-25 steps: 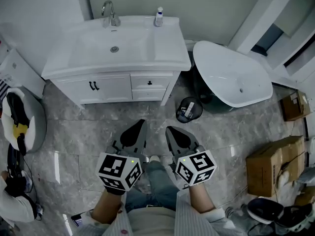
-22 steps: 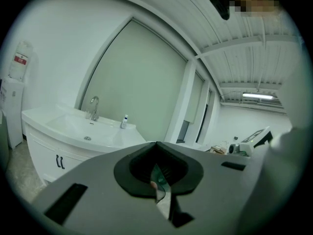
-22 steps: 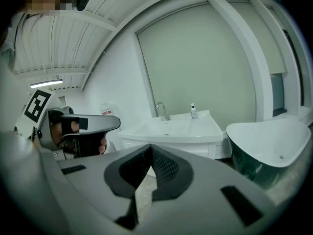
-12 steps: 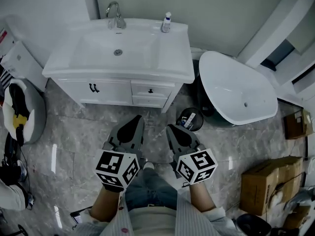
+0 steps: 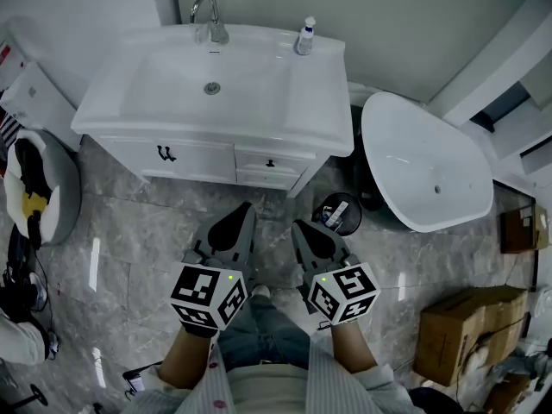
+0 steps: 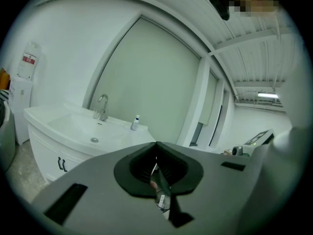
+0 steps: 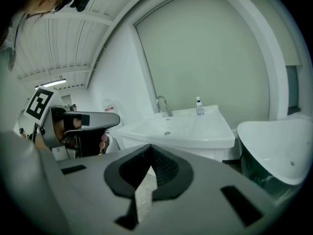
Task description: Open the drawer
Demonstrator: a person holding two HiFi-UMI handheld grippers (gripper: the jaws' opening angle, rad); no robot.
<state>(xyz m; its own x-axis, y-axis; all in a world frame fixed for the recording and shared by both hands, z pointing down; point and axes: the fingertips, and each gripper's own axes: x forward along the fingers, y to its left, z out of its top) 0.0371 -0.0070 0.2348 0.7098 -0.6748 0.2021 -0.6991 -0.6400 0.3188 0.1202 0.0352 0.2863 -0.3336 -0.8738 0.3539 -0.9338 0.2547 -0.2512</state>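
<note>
Drawer (image 5: 270,161), white-fronted with a small black knob, sits shut in the white vanity cabinet (image 5: 129,155), well ahead of our fingertips and slightly left of the right pair. We hold the left gripper (image 5: 242,215) with its jaws pressed together on nothing. The right gripper (image 5: 301,229) is likewise clenched and empty. The two hang side by side, not touching, above the grey marble-patterned floor tiles (image 5: 138,231).

Just beyond the right gripper's tips and a little to their right stands a round black waste bin (image 5: 336,214) with some litter inside. Ahead of the left gripper's tips, a pair of curved black door handles (image 5: 166,153) marks the cabinet's door, to the left of the drawer. Above the cabinet lies the white ceramic basin (image 5: 259,84), with a chrome tap (image 5: 207,15) and a small white pump bottle (image 5: 304,37) at its far edge. Off to the right of both grippers we see a white oval bathtub (image 5: 423,175), and behind it, nearer our right elbow, a brown cardboard box (image 5: 461,322).
</note>
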